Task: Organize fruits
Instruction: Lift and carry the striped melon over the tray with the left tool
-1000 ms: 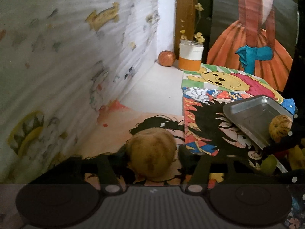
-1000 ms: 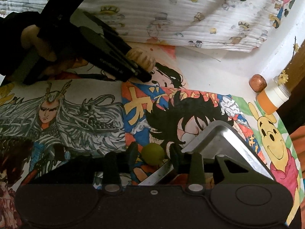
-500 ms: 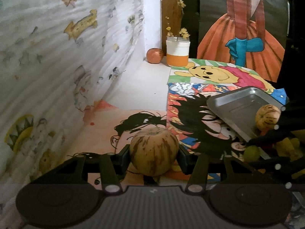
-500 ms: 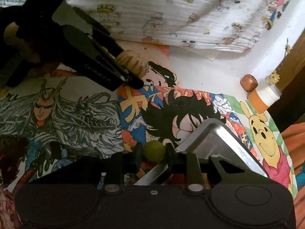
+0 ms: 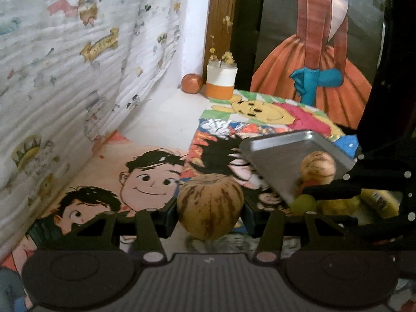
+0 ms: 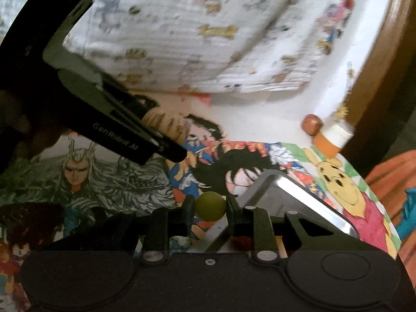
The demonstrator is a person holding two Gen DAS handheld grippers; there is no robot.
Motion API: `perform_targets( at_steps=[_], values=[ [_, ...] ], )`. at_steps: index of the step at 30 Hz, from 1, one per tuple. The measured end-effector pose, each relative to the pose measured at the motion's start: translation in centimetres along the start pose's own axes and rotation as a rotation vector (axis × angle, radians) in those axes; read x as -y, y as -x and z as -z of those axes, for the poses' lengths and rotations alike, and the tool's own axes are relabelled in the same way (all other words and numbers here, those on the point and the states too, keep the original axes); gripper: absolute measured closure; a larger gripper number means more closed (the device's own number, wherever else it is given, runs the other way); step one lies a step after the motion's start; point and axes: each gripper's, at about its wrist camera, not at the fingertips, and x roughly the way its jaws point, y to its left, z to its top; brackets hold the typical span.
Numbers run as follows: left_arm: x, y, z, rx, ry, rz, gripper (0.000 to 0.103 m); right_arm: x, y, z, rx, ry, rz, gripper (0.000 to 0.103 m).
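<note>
Cloth (image 5: pixel 78 59), white, ribbed and printed with small cartoon figures, walls off the left side of the table as we see it from the left wrist, and it meets a white wall and a wooden post at the far corner. Between the cloth and the metal tray (image 5: pixel 273 156) lies a stretch of flat tabletop covered with glossy cartoon drawings (image 5: pixel 145 179), bare of objects. In the far corner a small reddish-brown fruit (image 5: pixel 192 83) sits just beside an orange-and-white cup (image 5: pixel 221 83).

We see the tray as a shallow rectangle of dull steel with rounded corners and a raised rim; a pale streaked fruit (image 5: pixel 317 167) rests in it.

Our left gripper (image 5: pixel 210 214) clamps a round tan melon-like fruit (image 5: pixel 210 206), smooth-skinned with brown streaks, both pads pressed to its sides, above the drawings. Our right gripper (image 6: pixel 210 206) is closed tight on a small smooth green fruit (image 6: pixel 210 206), held at the near corner of the tray.
</note>
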Motion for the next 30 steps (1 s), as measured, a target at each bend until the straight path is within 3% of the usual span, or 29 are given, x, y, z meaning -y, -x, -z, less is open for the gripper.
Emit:
perform_targets(
  at_steps=[8,20,30],
  values=[
    [2.8,2.0,0.3,0.071,0.058,0.012,0.048,1.7,4.9,2.3,0.056,-0.126,0.105,0.075],
    [7.8,2.6,0.8,0.059,0.019,0.078,0.048,3.4,9.9,7.1,0.075,-0.267,0.219,0.075],
    [11.0,2.1,0.8,0.039,-0.050,0.122,0.048,3.1,10.8,11.1,0.047,-0.354,0.262,0.075]
  ],
)
